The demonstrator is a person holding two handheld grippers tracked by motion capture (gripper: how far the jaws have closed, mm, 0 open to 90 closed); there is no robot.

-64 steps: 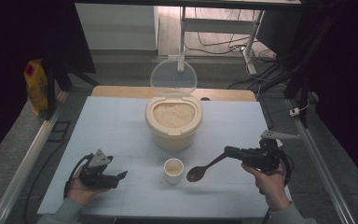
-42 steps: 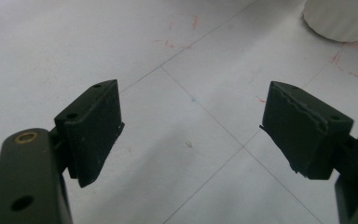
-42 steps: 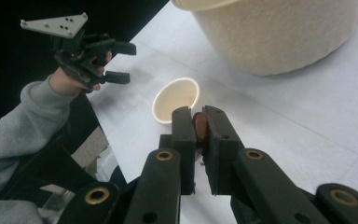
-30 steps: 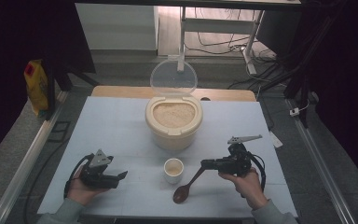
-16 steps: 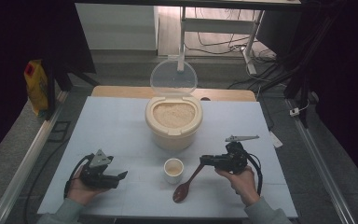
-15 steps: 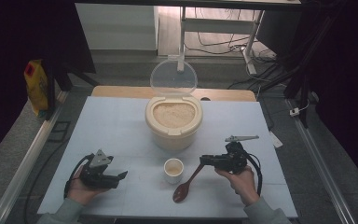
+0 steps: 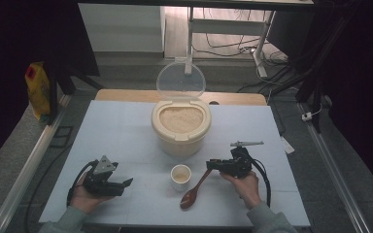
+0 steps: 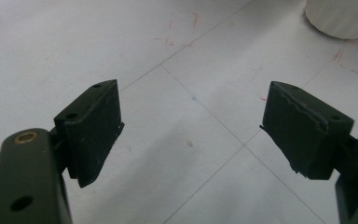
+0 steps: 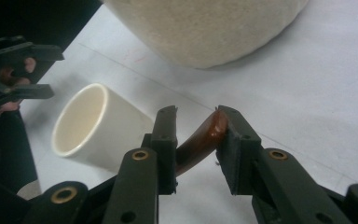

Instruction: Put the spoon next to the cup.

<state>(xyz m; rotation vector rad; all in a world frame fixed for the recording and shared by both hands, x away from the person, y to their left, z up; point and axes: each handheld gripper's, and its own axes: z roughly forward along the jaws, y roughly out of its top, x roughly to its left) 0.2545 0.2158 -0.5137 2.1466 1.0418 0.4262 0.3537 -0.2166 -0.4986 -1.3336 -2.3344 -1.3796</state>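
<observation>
White tabletop, near edge: right gripper (image 7: pixel 212 166) jaws pinch the wooden spoon (image 7: pixel 194 190) handle, bowl resting beside the cup (image 7: pixel 180 176). Left gripper (image 7: pixel 125 183) jaws spread, idle. Release gently, then lift clear.

the white table (image 7: pixel 126 131) was evenly lit from above while the surroundings beyond it stayed dark; soft shadows lay under the rice container (image 7: pixel 180 126), which looked blurred close up.

Black two-jaw grippers (image 7: pixel 126 182); brass-ringed screw holes; black cables; grey-green sleeves (image 7: pixel 65 223).
</observation>
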